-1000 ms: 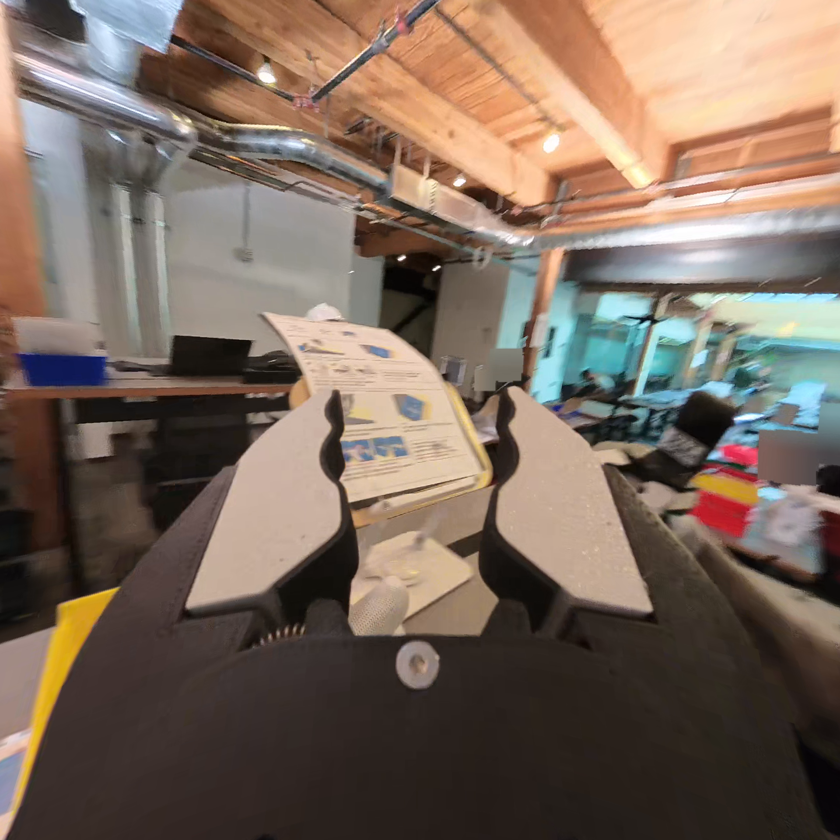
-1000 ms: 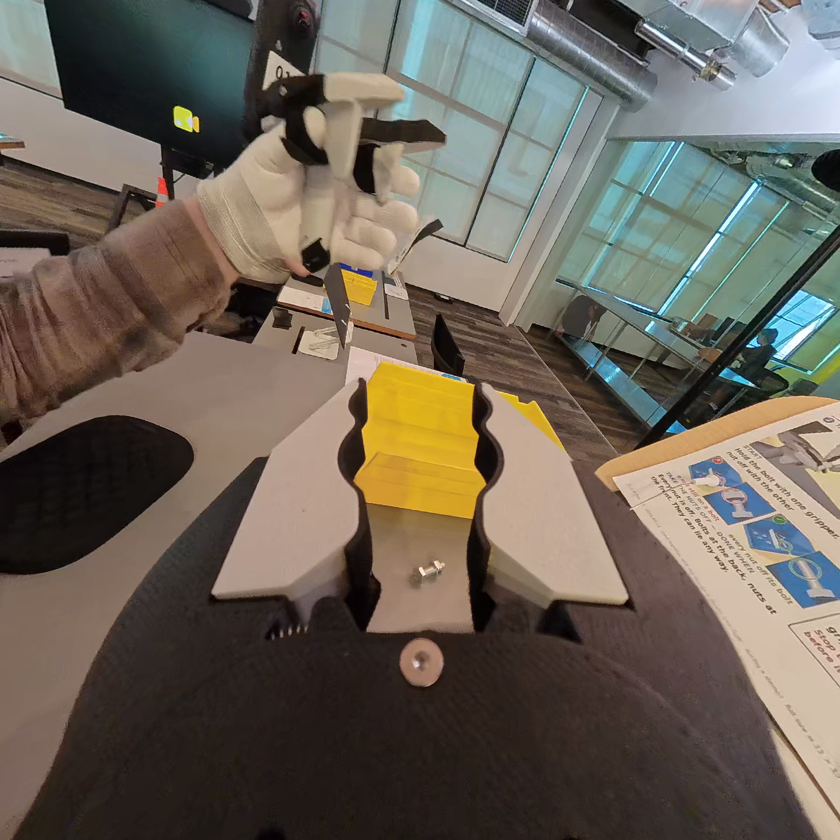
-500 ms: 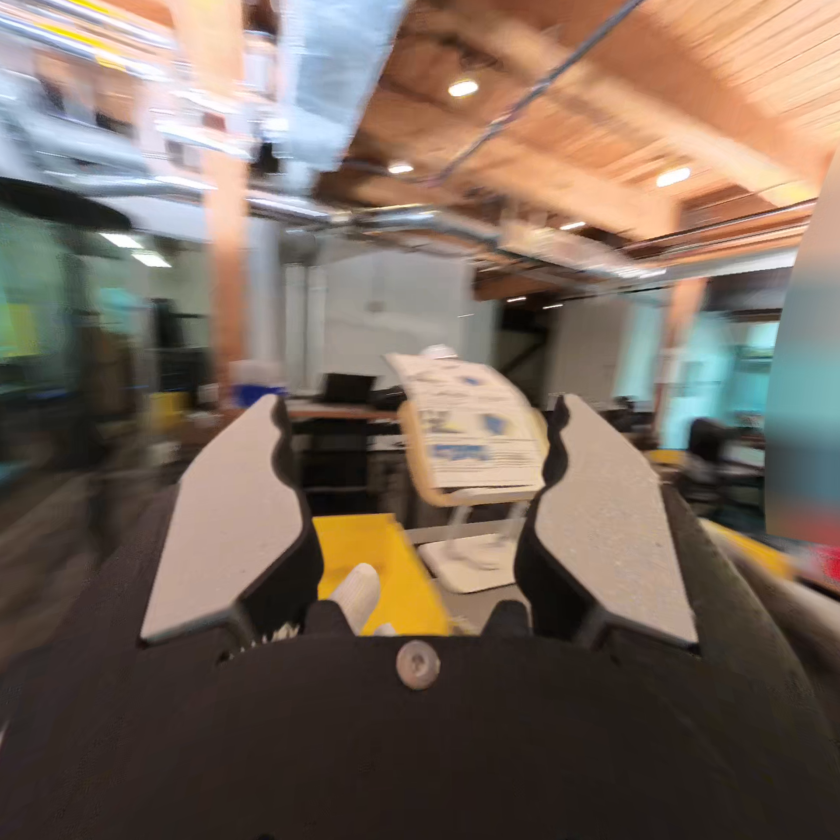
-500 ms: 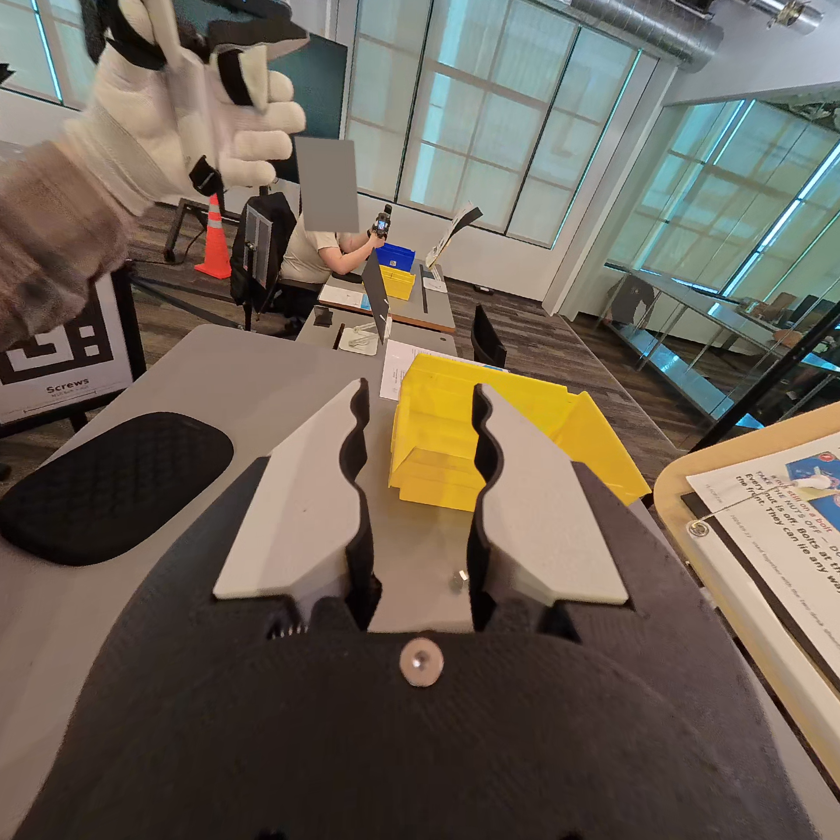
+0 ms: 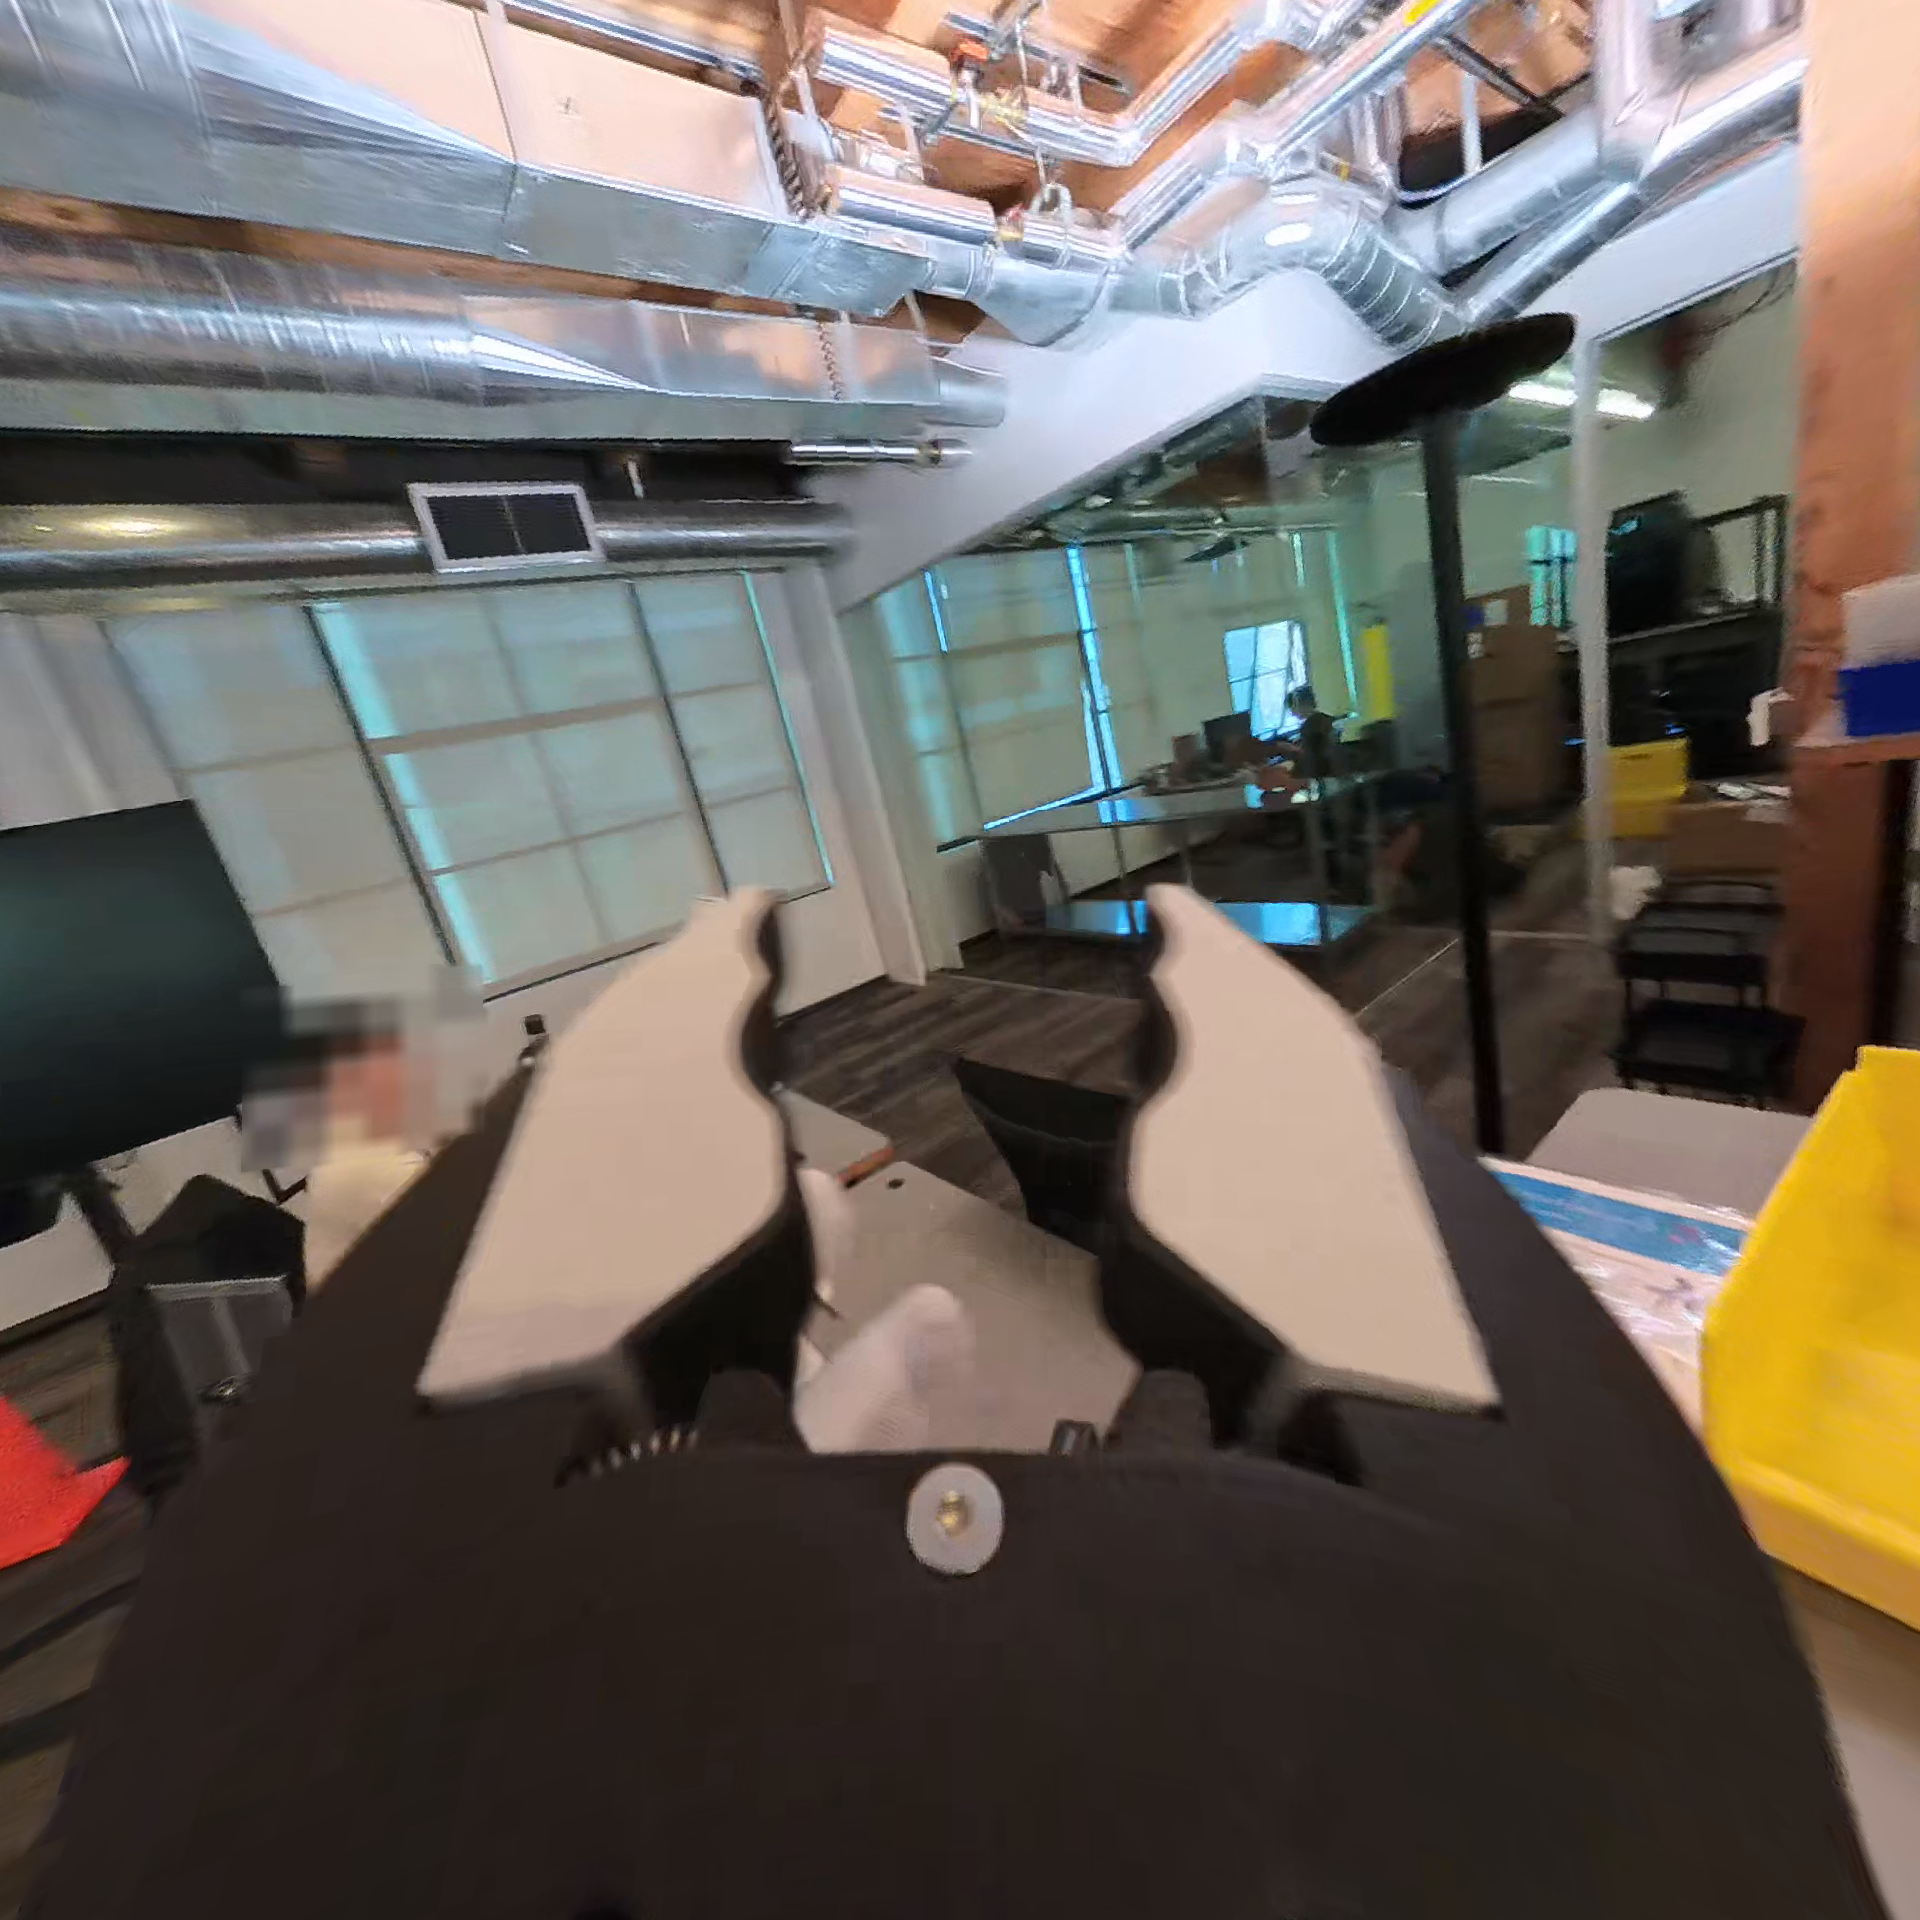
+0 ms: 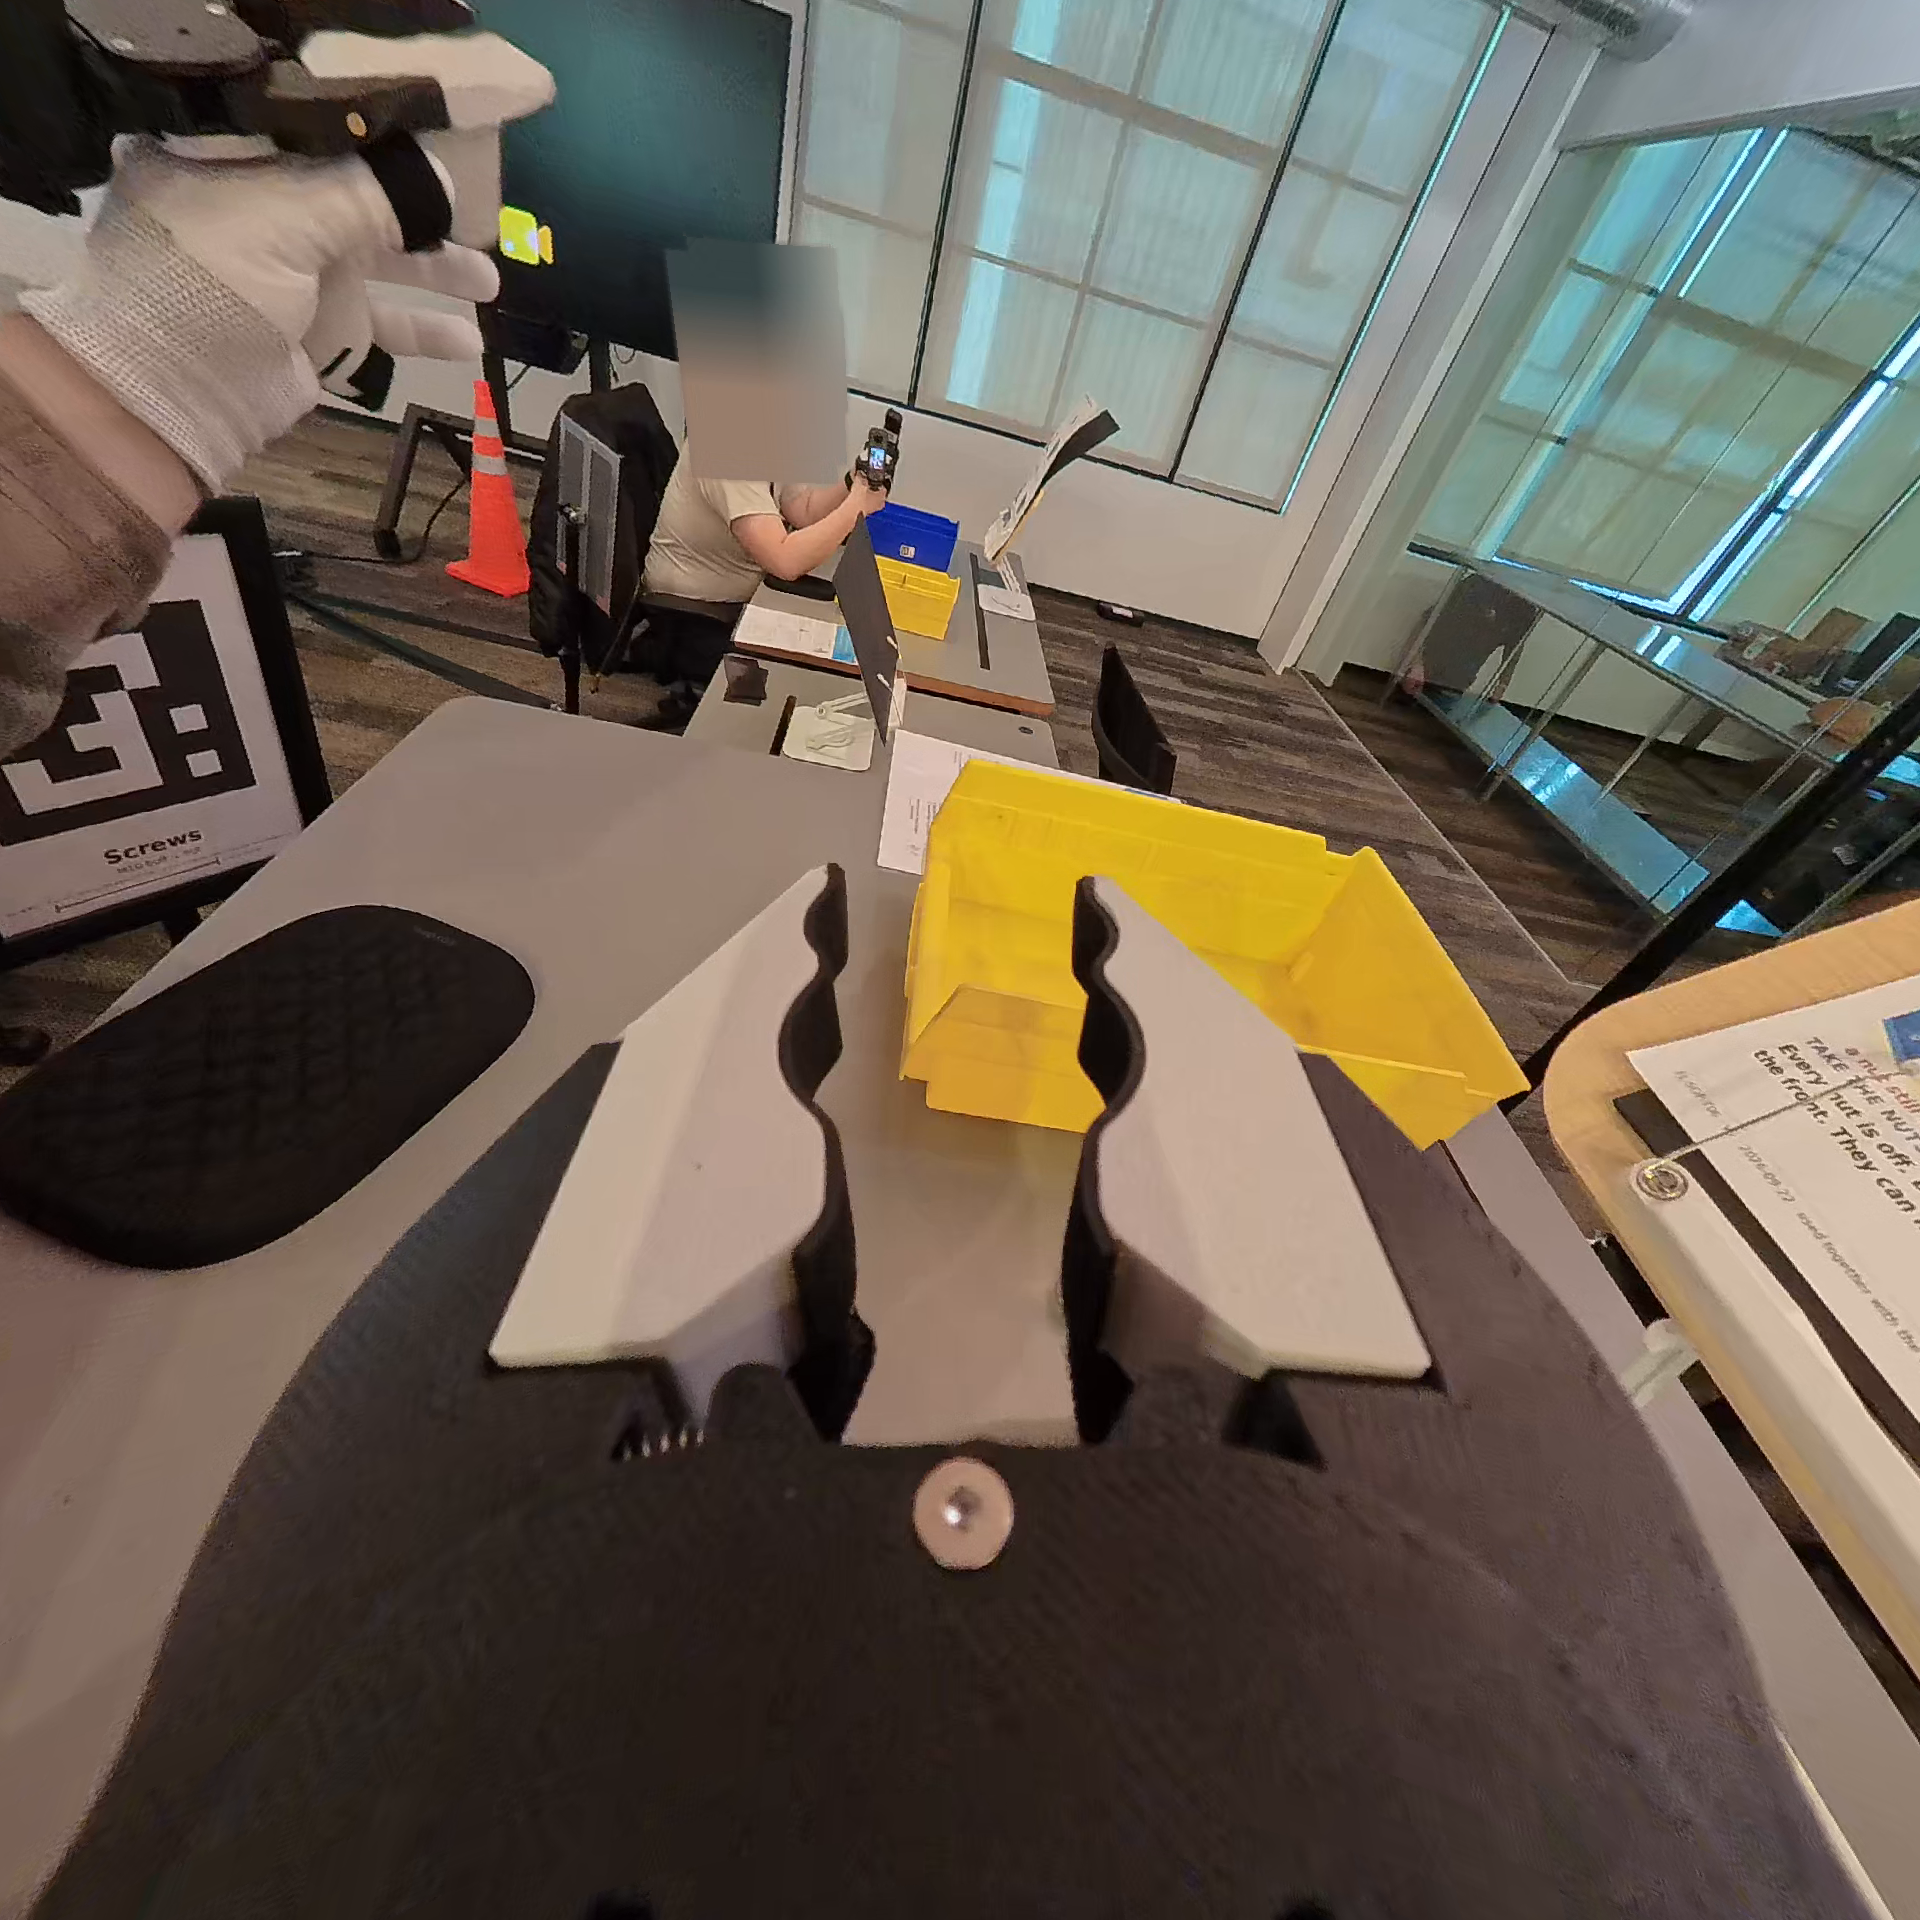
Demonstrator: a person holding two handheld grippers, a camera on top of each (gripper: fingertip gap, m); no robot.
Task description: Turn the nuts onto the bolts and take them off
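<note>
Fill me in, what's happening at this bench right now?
A person in white gloves holds a two-finger gripper in each hand. The right gripper hovers open and empty over the grey table, pointed at the yellow bin. The left gripper, also open and empty, is raised in the air in the gloved left hand, aimed out at the room. No nut or bolt is visible in either view, so nothing is being threaded.

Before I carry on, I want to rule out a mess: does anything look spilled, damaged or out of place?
Nothing looks spilled or damaged. The yellow bin sits upright on the grey table. One oddity: no nut or bolt shows in either view, and the left tongs point out into the room, open and empty, as are the right tongs.
</note>
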